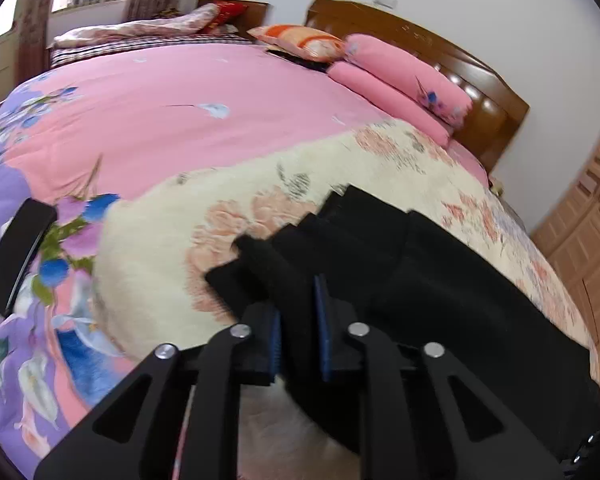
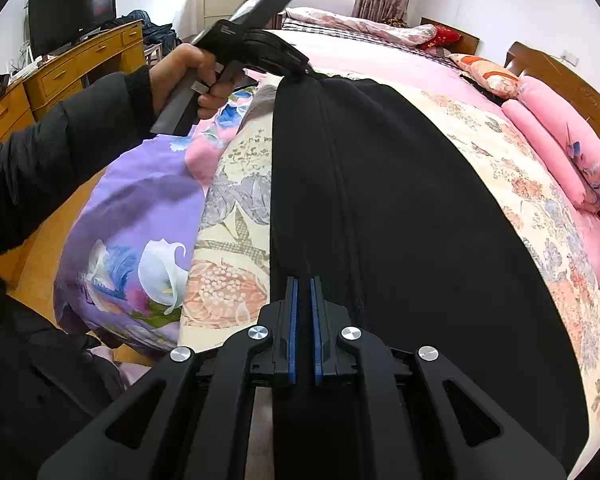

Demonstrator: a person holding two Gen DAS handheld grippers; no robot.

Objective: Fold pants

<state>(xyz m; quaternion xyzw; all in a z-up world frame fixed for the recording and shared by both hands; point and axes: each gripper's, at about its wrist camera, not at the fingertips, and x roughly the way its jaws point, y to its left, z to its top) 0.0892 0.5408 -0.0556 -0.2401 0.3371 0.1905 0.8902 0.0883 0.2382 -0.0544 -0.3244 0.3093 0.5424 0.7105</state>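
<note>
Black pants (image 2: 400,200) lie stretched lengthwise over a cream floral blanket (image 2: 540,208) on the bed. Right gripper (image 2: 304,320): jaws clamped on the near end at 6 o'clock. Left gripper (image 1: 298,320): jaws clamped on a bunched edge of the far end, 12 o'clock. Pink pillows (image 2: 560,140) at 2 o'clock, clear of the cloth; TV (image 2: 72,8) at 10.
</note>
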